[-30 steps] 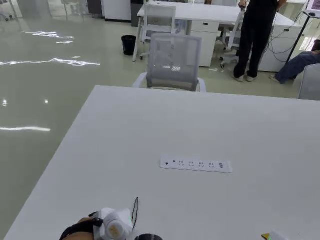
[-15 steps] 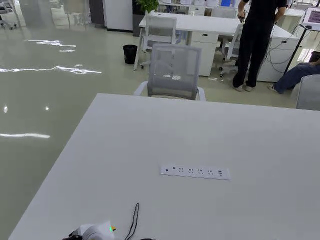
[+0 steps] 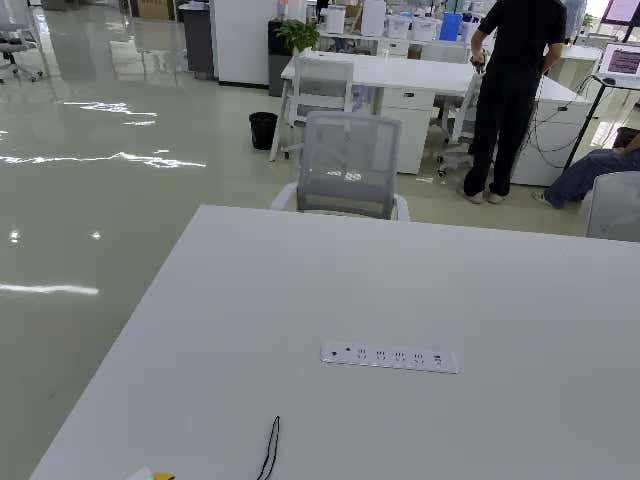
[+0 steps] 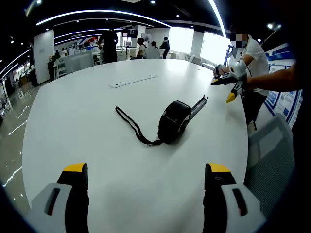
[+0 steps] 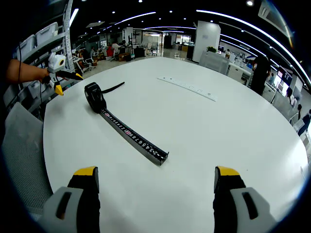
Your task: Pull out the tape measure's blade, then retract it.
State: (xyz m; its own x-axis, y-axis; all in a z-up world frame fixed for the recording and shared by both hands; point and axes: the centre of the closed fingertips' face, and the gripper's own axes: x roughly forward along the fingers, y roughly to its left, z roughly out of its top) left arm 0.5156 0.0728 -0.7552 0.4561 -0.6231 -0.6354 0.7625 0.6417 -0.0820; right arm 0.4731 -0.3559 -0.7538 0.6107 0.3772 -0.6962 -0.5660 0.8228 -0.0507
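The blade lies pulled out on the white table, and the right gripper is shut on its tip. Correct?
Not quite. The right gripper view shows the right gripper open, fingers apart and short of the tip. The blade does lie pulled out on the white table.

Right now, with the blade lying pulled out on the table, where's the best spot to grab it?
Probably its free end, which lies nearest the open right gripper. The blade lies flat and narrow, so come down from above, one jaw on each long edge. The black case sits at the far end.
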